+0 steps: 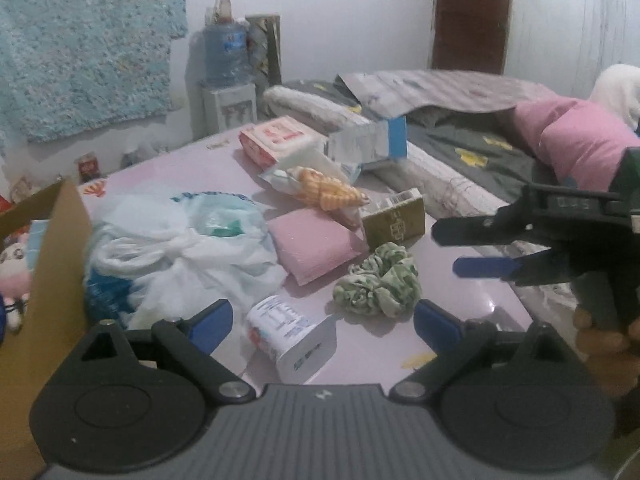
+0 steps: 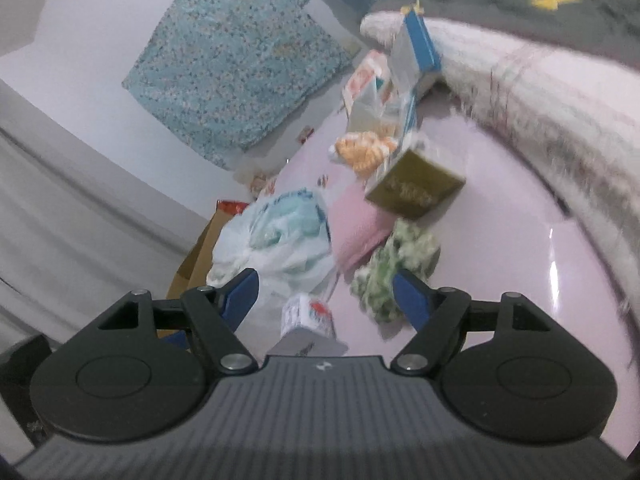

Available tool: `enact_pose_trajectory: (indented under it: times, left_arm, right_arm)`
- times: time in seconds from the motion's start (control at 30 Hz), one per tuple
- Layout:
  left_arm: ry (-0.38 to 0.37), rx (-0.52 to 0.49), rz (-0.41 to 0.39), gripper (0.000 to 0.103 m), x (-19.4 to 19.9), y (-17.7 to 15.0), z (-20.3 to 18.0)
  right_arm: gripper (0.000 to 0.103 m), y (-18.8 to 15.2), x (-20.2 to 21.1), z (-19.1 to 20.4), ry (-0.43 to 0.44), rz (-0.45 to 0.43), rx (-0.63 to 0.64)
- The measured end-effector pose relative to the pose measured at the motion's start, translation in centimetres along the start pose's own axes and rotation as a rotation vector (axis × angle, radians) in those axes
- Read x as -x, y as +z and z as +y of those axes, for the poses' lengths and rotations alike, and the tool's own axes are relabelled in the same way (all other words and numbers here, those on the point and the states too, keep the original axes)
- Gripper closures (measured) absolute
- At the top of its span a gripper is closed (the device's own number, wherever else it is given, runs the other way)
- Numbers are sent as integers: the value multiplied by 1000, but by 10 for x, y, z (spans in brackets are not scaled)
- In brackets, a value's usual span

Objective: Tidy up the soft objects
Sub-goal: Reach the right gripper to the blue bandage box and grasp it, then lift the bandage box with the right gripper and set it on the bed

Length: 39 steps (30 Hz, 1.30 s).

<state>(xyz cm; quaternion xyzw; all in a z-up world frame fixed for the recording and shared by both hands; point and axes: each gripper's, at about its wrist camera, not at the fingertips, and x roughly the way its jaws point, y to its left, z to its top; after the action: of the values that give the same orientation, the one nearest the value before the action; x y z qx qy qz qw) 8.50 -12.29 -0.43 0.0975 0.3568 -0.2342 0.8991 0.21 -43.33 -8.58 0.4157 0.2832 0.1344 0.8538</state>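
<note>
Pink tabletop (image 1: 472,300), bare beside green scrunchie (image 1: 378,282)

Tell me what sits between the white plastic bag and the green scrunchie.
In the left wrist view, a pink pad lies between the plastic bag and the green scrunchie, with a small white carton nearer the camera.

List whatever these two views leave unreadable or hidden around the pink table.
- Cardboard box, left wrist view: cut by the left edge, its inside hidden by its own wall.
- Plastic bag, both views: contents only a teal blur through the film.
- Green scrunchie, right wrist view: motion blur, and the right tool finger covers its near edge.
- Olive box, right wrist view: print too smeared to read.
</note>
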Motion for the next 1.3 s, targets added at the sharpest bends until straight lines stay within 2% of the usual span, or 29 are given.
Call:
enact_pose_trajectory:
  times: [0.13,0.2,0.3,0.47,0.57,0.63,0.7,0.73,0.8,0.97,1.13,1.2,1.3]
  left_arm:
    - [-42,90,57,17,-30,22,12]
    - [-57,142,74,28,-44,30,17]
    - [-39,186,91,40,-62,37,23]
    - [-7,156,96,51,-82,36,16]
    - [9,139,109,56,-88,34,14]
    - [3,152,115,56,-89,32,16]
    - [1,158,113,56,-87,31,18]
    - [-1,161,110,56,-84,30,20]
    - [-4,166,104,56,-78,29,22]
    - [-25,173,83,56,-54,24,27]
    - [-37,214,51,56,-13,15,43]
    - [-32,248,39,56,6,9,56]
    - [-24,311,22,56,34,-4,76]
  right_arm:
    - [28,27,7,2,-14,-77,28]
    - [28,45,6,3,-28,-119,45]
    - [28,83,-10,-5,-42,-157,12]
    - [29,138,-56,-22,-149,-199,15]
    - [34,166,-91,-38,-232,-193,21]
    - [40,178,-116,-50,-267,-159,27]
    - [63,182,-132,-56,-299,-130,45]
    - [71,182,-135,-54,-319,-129,73]
    - [79,183,-134,-52,-309,-132,91]
    - [84,178,-106,-34,-259,-165,121]
    - [84,155,-63,29,-168,-157,299]
    - [84,140,-49,58,-115,-129,377]
    - [84,107,-42,102,-6,-21,496]
